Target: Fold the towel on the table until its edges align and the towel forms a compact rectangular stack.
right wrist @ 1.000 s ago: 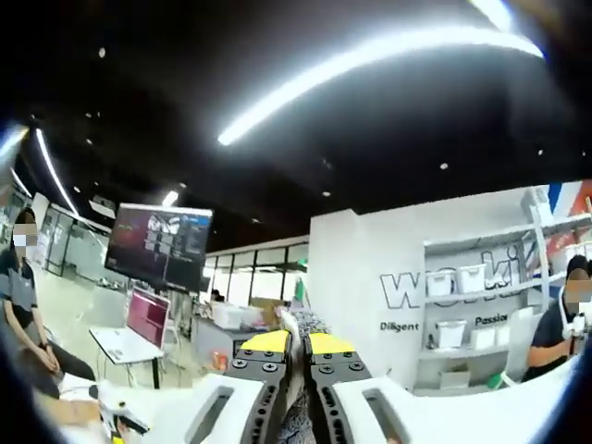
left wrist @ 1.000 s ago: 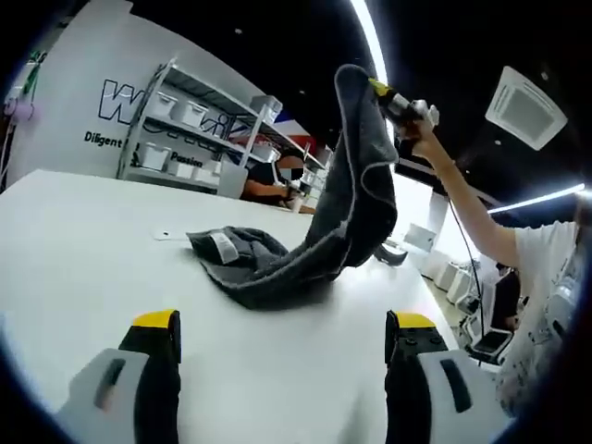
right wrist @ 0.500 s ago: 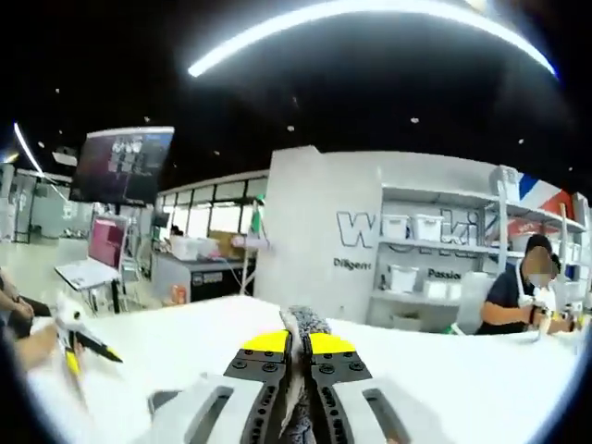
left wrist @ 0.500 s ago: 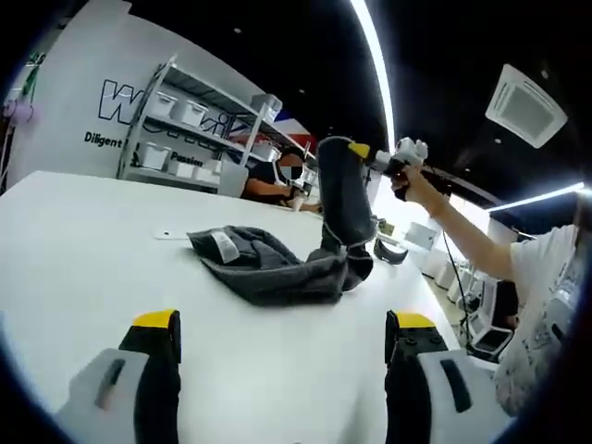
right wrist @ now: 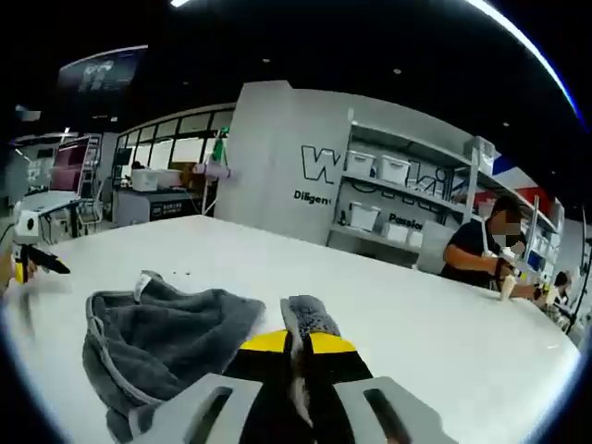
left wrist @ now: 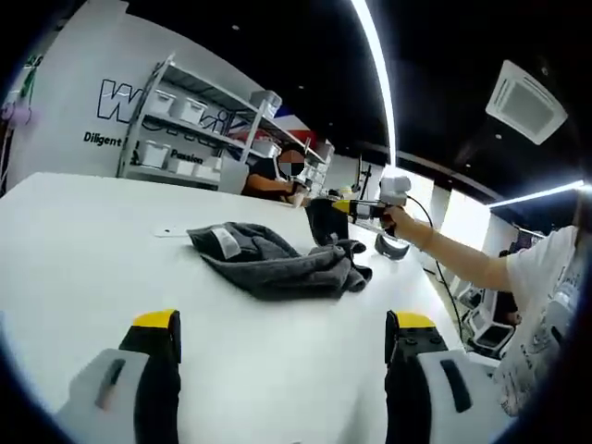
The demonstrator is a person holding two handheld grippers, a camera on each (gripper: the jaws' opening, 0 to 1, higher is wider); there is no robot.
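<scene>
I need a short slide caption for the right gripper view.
Right gripper, shut on a corner of the grey towel, above the white table.

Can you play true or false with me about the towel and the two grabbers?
1. The towel is folded into a neat rectangle. False: it lies crumpled on the white table.
2. The right gripper is pinching a bit of the towel. True.
3. The left gripper is holding the towel. False: its jaws are open, apart from the towel.
4. The towel is dark grey. True.
5. The towel has a pale tag. True.
</scene>
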